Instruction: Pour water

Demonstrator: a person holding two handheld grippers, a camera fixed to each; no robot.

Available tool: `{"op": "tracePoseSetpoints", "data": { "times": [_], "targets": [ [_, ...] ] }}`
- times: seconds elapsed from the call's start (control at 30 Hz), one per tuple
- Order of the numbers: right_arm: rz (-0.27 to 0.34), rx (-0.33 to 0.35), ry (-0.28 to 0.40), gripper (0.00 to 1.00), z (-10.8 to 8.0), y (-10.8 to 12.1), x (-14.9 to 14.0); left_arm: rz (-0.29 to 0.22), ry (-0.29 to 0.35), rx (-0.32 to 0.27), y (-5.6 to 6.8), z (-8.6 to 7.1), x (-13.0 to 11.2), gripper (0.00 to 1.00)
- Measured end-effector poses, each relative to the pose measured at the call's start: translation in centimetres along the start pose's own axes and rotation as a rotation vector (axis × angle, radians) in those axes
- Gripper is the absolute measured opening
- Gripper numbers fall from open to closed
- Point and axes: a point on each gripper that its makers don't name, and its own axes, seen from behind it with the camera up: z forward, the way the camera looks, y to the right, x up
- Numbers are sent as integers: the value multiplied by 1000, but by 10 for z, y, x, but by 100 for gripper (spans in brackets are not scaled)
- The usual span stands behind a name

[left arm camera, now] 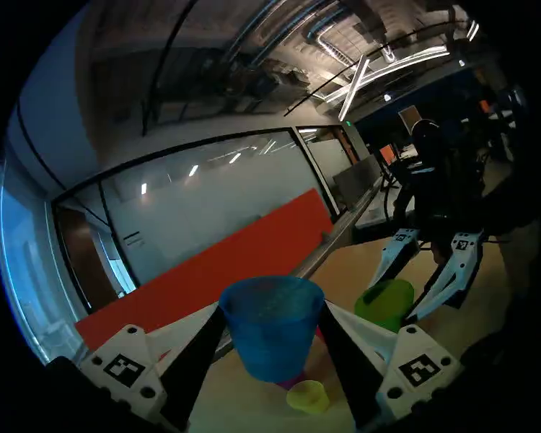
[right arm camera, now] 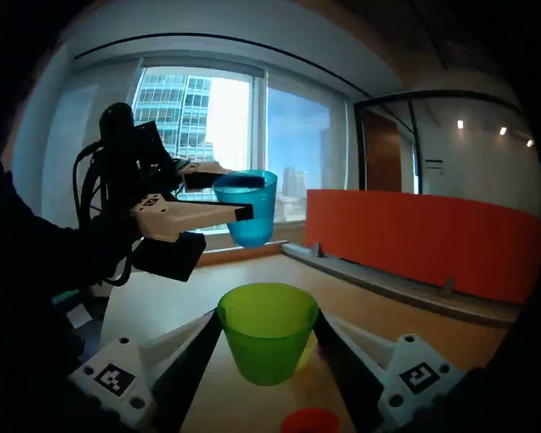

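Note:
My left gripper [left arm camera: 273, 339] is shut on a translucent blue cup [left arm camera: 272, 326], held upright above the wooden table [left arm camera: 350, 270]. In the right gripper view the same blue cup [right arm camera: 247, 206] hangs higher and to the left, between the left gripper's [right arm camera: 240, 196] white fingers. My right gripper [right arm camera: 269, 345] is shut on a green cup [right arm camera: 269, 339], also upright. The left gripper view has the green cup [left arm camera: 386, 303] off to the right, between the right gripper's [left arm camera: 404, 303] fingers, lower than the blue one.
A small yellow cup [left arm camera: 308, 396] and something pink stand on the table below the blue cup. A red cup [right arm camera: 310, 420] sits under the green one. An orange partition [right arm camera: 429, 242] runs along the table's far edge. A person's dark sleeve [right arm camera: 47, 260] is at left.

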Motion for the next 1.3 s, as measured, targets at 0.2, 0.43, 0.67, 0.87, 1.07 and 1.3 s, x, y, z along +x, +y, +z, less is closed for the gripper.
{"op": "tracePoseSetpoints", "data": {
  "times": [0.2,0.43,0.67,0.87,1.07,1.3],
  "targets": [
    [-1,20,-2,92,5,-8,-3,45,0,-4,1,1,5,86],
    [-3,37,-4,92,8,-15,-7,92,2,1,-3,5,12,86],
    [-4,56,-3,92,12,-21,-9,148,12,-7,1,7,20,86],
    [-10,66,-6,92,16,-26,-10,203,12,-10,4,7,28,86],
    [-10,72,-6,92,18,-29,-10,244,17,-4,4,6,36,86],
    [-13,76,-5,92,19,-30,-9,289,22,2,5,5,41,86]
  ]
}}
